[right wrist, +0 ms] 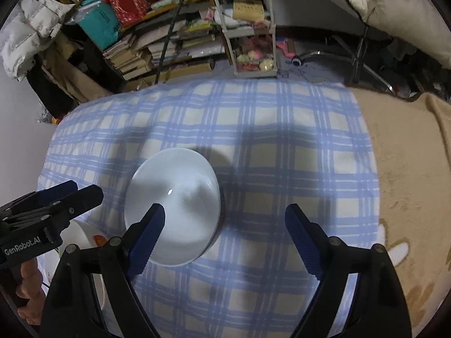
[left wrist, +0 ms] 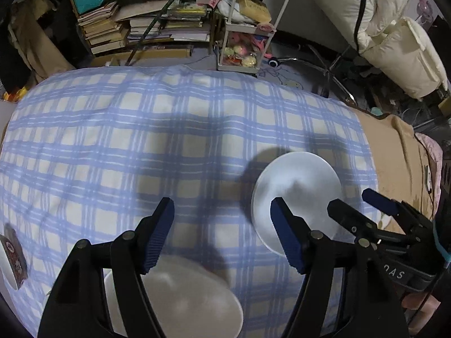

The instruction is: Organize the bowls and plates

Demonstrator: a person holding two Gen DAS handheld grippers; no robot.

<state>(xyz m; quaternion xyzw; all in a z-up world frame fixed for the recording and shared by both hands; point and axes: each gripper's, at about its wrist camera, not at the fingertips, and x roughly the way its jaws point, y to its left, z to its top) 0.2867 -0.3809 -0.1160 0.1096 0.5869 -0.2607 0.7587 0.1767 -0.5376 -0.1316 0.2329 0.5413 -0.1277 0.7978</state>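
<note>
Both tongs gape, released: left tongs (left wrist: 222,236) above a plate (left wrist: 191,298), right tongs (right wrist: 225,239) beside a bowl (right wrist: 174,208).

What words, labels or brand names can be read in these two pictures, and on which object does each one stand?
"GenRobot.AI": white print on the side of the left gripper, seen from the right wrist view.
"S V O" or similar: partial white letters, upside down, on the body of the right gripper; the rest is cut off.
Books and boxes on the shelf: their print is too small and blurred to read.
</note>
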